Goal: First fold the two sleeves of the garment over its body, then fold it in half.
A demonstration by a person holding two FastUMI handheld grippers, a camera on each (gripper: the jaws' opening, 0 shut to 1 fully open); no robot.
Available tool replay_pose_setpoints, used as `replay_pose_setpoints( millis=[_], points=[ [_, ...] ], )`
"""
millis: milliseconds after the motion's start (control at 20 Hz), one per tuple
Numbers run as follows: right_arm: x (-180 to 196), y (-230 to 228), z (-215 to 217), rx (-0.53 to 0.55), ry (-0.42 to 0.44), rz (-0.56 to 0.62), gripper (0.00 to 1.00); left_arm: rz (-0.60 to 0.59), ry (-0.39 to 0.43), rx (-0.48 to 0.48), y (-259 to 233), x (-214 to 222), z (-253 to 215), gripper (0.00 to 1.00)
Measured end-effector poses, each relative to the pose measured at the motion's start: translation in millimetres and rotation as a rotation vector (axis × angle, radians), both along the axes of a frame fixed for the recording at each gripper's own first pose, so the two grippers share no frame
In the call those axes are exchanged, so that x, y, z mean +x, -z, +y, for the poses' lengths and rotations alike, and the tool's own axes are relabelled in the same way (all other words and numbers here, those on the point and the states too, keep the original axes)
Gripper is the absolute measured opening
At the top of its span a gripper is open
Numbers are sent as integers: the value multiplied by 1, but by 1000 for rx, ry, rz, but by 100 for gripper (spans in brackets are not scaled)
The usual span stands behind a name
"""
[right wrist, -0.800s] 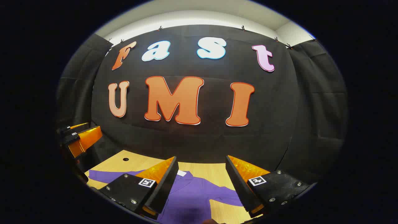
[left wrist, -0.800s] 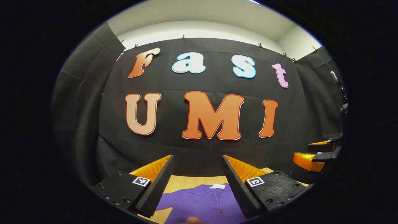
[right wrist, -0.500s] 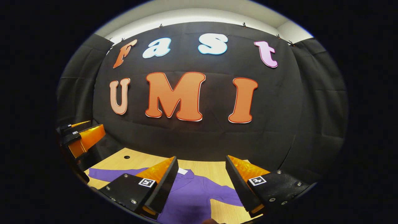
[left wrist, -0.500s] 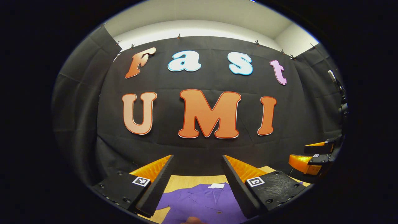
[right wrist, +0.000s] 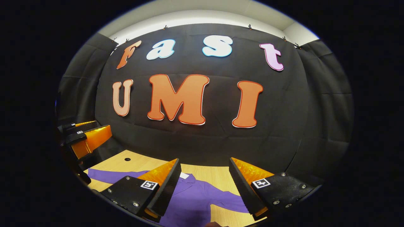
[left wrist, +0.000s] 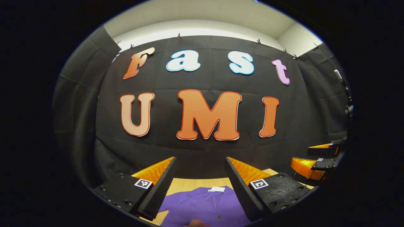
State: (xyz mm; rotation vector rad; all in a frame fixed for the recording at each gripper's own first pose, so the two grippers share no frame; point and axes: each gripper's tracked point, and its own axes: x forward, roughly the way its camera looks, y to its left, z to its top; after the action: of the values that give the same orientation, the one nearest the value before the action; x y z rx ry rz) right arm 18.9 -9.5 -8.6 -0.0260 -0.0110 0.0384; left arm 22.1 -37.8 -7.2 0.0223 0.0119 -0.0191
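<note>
Both views high, level toward booth wall (left wrist: 205, 151), sharing purple garment (left wrist: 205, 206) below.

A staged recording booth is shown rather than a lived-in home. Black cloth (left wrist: 208, 151) is hung as the back and side walls, pinned along its top edge by small clips (left wrist: 178, 35), and a plain pale wall (left wrist: 202, 30) with a pale ceiling (left wrist: 202, 11) is seen above it. A light wooden table (right wrist: 217, 175) is set against the cloth, with a small round hole (right wrist: 127, 159) cut near its far corner. At the right edge of the left gripper view, what may be a stand with equipment (left wrist: 346, 94) is glimpsed against the cloth, too small to be identified.
</note>
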Motion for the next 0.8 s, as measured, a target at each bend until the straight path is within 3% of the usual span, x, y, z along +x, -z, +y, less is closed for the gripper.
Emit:
replay_pose_setpoints(
  millis=[300,800],
  points=[
    [7,7,-11,13,11,17,93,-10,0,19,-4,2,-4,96],
    [12,73,-84,27,168,172,93,-32,-10,38,-11,-7,-4,94]
  ],
)
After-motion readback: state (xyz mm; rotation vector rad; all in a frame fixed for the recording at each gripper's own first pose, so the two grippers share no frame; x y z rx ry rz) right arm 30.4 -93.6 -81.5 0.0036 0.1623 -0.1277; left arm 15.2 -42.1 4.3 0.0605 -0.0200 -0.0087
